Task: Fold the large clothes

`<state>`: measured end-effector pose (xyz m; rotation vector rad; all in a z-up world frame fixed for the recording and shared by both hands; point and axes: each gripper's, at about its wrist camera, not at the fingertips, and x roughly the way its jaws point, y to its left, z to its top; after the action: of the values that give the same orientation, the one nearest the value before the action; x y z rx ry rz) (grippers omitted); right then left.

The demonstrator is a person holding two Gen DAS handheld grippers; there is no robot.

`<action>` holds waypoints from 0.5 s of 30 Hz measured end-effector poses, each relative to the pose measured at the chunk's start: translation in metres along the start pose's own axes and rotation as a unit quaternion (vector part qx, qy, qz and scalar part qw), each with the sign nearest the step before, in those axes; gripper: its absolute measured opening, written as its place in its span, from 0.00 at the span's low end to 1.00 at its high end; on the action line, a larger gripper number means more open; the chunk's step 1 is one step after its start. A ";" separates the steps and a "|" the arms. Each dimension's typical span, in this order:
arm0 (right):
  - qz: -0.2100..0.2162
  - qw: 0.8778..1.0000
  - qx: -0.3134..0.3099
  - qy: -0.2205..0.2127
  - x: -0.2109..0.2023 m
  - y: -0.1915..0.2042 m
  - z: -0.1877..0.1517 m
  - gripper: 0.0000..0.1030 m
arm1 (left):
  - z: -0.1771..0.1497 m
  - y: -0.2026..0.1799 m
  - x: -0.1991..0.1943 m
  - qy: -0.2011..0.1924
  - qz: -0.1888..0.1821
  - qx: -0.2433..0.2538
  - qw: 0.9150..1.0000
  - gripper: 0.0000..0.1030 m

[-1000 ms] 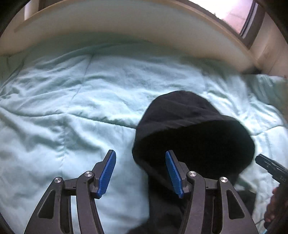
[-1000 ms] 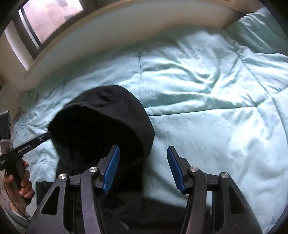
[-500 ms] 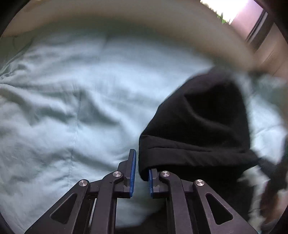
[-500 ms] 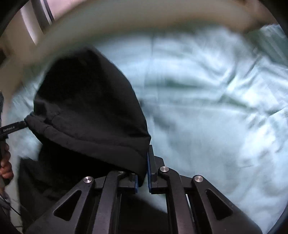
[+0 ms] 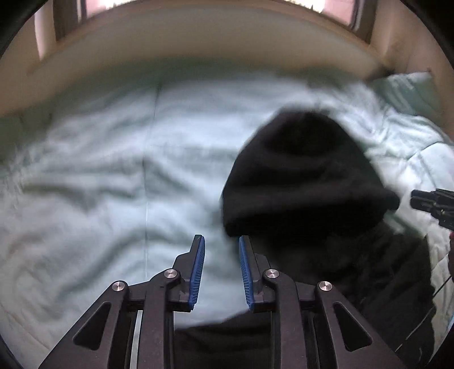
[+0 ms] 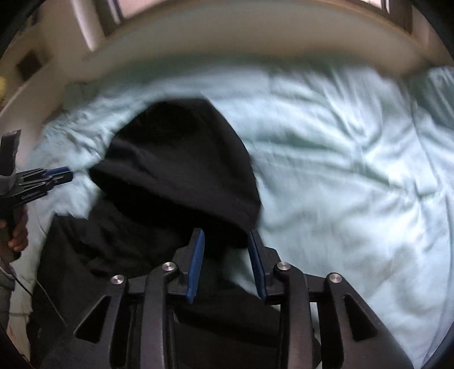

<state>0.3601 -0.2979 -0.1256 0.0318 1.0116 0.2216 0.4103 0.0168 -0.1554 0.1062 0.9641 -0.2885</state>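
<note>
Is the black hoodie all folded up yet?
Not yet. The hood already lies flat on the light green comforter. Nothing is in hand: the left gripper and right gripper are both open beside the hood's edge. The crumpled body still needs folding.

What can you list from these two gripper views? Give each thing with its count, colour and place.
Black hooded fleece garment: one, black, lying on the quilt, hood turned down over the body.
Pale mint quilted bed cover: one, mint green, spread across the bed under the garment.
Beige padded headboard: one, beige, along the far edge of the bed.
Window: pinkish light, behind the headboard.
Left gripper: black with blue pads, open, beside the hood's edge.
Right gripper: black with blue pads, open, straddling the hood's edge.
</note>
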 end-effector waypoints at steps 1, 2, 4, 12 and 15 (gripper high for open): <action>0.007 1.000 -0.001 -0.008 0.000 0.008 0.013 0.37 | 0.017 -0.011 -0.009 -0.021 0.005 0.008 1.000 0.24; 0.012 1.000 0.000 -0.012 0.003 0.013 0.027 0.37 | 0.031 -0.022 -0.012 -0.036 0.001 0.013 0.999 0.26; 0.012 1.000 -0.004 -0.013 0.021 0.025 0.043 0.37 | 0.060 -0.042 0.003 -0.029 -0.048 -0.005 0.998 0.40; 0.026 0.995 0.013 0.094 0.133 0.015 0.004 0.36 | 0.007 -0.057 0.120 0.104 -0.068 -0.032 0.992 0.42; 0.012 0.996 0.011 0.089 0.122 0.019 0.011 0.36 | 0.011 -0.065 0.105 0.086 -0.048 -0.019 0.995 0.42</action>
<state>0.4289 -0.2543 -0.2195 0.0454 1.1927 0.2376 0.4564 -0.0686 -0.2333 0.0504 1.1476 -0.3544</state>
